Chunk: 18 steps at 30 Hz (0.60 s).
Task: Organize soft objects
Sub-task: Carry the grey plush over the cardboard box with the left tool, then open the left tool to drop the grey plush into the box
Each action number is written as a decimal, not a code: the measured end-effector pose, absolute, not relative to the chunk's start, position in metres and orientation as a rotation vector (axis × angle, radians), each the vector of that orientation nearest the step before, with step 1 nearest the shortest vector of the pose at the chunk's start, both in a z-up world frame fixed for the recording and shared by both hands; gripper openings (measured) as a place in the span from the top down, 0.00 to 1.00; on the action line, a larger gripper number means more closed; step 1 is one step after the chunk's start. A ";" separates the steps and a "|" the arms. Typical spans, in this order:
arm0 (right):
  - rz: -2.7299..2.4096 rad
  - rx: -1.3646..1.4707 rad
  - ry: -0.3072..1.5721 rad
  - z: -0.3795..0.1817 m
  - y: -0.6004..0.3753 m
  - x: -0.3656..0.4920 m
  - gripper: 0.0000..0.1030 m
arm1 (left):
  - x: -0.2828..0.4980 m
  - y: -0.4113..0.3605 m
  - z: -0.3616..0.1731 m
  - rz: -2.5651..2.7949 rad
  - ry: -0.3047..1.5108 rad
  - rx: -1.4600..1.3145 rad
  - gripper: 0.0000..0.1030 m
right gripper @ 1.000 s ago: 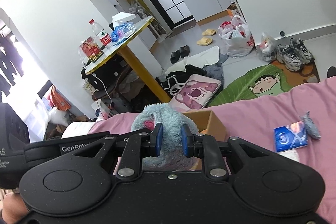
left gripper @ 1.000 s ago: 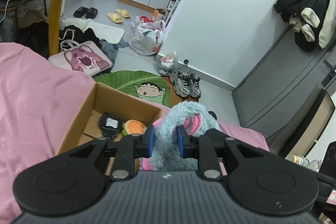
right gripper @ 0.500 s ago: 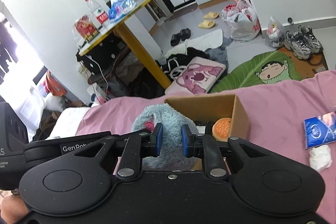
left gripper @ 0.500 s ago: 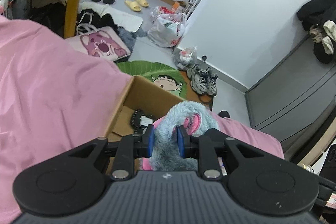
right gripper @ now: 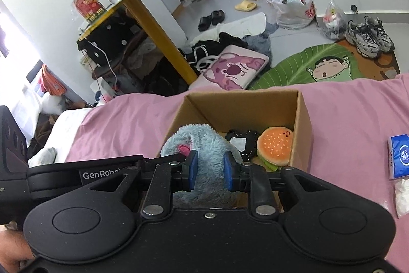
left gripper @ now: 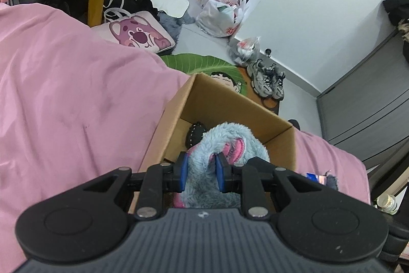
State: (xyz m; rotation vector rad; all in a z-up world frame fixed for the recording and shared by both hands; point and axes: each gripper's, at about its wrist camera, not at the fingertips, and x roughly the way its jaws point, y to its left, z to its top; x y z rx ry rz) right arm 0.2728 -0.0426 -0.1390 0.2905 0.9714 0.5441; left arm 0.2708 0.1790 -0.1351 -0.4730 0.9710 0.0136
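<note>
Over the open brown cardboard box [right gripper: 303,119] on the pink bed [left gripper: 64,99], left claw [left gripper: 200,172] and right claw [right gripper: 209,169] both clamp the fluffy blue-and-pink plush toy [right gripper: 204,145]. Step judged: placement. Next: lower toward 12 o'clock, then release.

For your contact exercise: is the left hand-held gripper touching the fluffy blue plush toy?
Touching. The left wrist view shows the left hand-held gripper squeezing the fluffy blue plush toy.
</note>
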 end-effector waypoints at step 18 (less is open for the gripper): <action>0.507 0.338 0.969 -0.132 -0.053 0.276 0.40 | 0.272 0.181 -0.115 0.111 0.985 -0.439 0.63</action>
